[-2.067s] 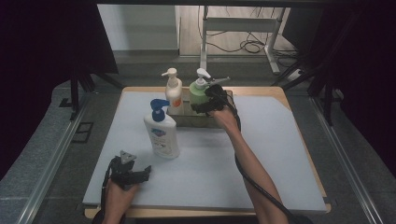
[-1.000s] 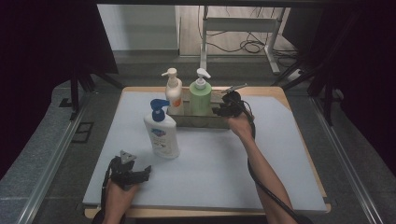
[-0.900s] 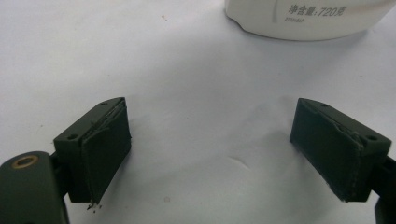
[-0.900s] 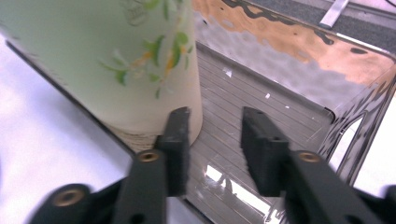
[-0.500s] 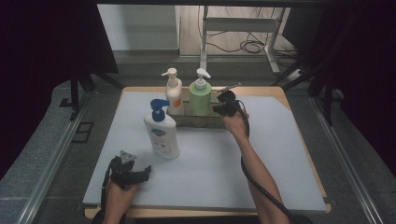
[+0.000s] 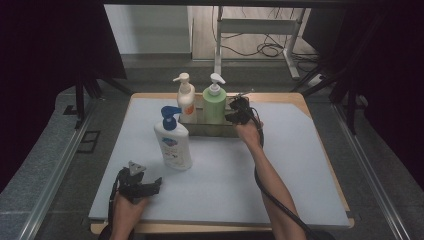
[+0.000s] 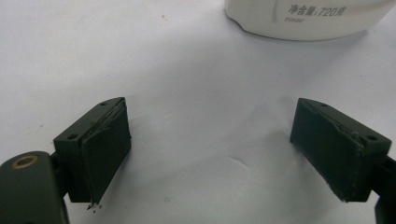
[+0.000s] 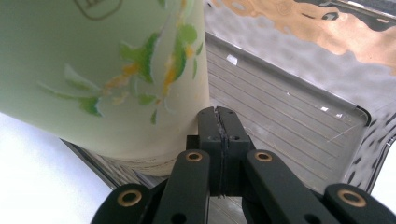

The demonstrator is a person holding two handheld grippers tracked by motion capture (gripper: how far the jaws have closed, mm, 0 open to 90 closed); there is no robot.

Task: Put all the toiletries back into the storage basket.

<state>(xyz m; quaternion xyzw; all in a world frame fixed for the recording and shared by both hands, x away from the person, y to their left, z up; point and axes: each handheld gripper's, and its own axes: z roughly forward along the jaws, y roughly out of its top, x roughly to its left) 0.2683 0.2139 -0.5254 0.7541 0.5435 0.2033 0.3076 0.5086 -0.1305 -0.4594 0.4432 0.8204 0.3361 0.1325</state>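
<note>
— Where does the high view sit?
— Above the near table (image 6: 300,165) edge, facing forward and down.
— And the claw views?
— Very close. The right shares the green bottle (image 8: 107,70) (image 6: 215,102); the left probably the white bottle (image 7: 308,18) (image 6: 172,145).

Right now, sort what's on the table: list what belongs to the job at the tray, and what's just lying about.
In the job:
- green bottle, standing in the tray
- metal tray
- right gripper, shut, empty, beside the green bottle
- cream bottle, also in the tray

Lying about:
- white bottle with blue pump, on the mat
- left gripper, open, idle
</note>
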